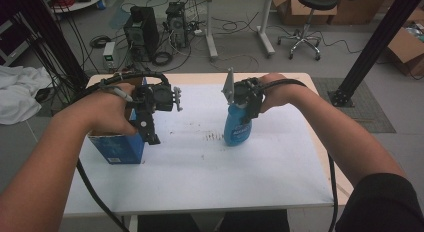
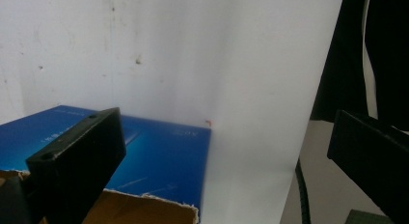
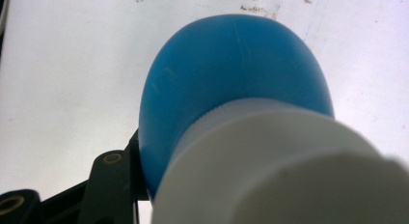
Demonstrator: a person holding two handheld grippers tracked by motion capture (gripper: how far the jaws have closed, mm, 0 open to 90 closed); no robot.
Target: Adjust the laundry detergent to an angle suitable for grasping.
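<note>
We've got the right gripper clamped round the neck of the blue bottle, just under its white cap, with the bottle standing upright mid-table. Our left gripper hangs over the open blue box at the left edge, jaws wide apart and holding nothing.

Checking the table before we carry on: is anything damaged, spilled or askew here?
Two things. The blue cardboard box at the table's left has a ragged, torn top edge showing brown card. Small dark specks are scattered on the white tabletop beside the upright blue plastic bottle with a white cap. Nothing looks spilled.
</note>
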